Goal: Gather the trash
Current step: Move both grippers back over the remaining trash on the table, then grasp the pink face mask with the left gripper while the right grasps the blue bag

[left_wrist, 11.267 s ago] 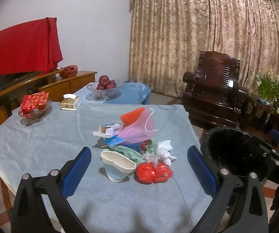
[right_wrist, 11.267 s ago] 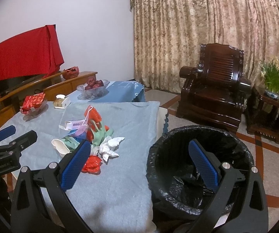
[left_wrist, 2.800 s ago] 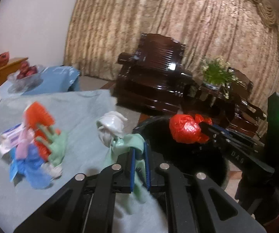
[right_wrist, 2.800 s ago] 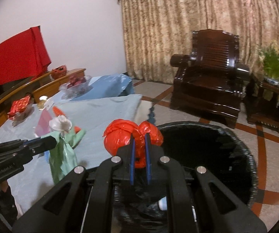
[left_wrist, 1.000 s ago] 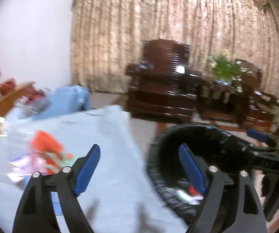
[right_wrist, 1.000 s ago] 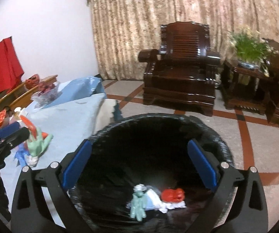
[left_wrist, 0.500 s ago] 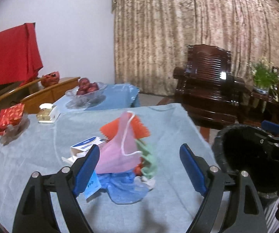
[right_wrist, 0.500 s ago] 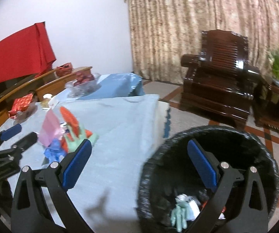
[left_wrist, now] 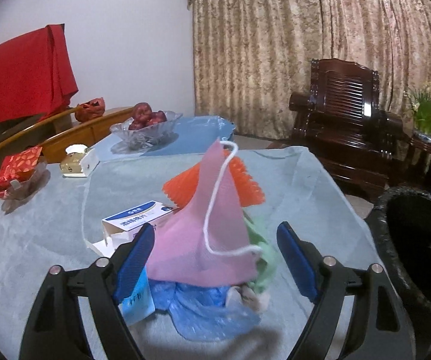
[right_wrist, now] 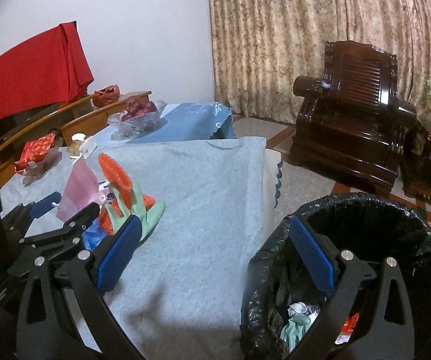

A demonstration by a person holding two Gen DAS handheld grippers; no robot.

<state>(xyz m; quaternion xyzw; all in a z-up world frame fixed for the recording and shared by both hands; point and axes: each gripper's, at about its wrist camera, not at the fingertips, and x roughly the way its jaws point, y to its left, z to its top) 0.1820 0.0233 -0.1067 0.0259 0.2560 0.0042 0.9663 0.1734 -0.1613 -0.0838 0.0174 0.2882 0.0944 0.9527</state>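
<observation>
A trash pile lies on the grey tablecloth (left_wrist: 35,240): a pink face mask (left_wrist: 206,228) with a white loop, an orange ridged piece (left_wrist: 242,186), a white and blue box (left_wrist: 137,216), blue plastic (left_wrist: 203,306) and a green glove (right_wrist: 149,213). My left gripper (left_wrist: 215,258) is open, its jaws on either side of the mask, just short of it. My right gripper (right_wrist: 215,255) is open and empty, between the table and the black-lined trash bin (right_wrist: 365,207), which holds a green glove and red and white scraps.
At the table's far left stand a glass dish with a red packet (left_wrist: 17,168) and a small gold and white box (left_wrist: 77,159). A fruit bowl (left_wrist: 146,123) sits on a blue-covered table behind. A dark wooden armchair (right_wrist: 356,120) stands beyond the bin.
Both grippers have dropped their trash in the bin and opened. My left gripper has swung back to the pile and closed in on the pink mask. My right gripper turned toward the table.
</observation>
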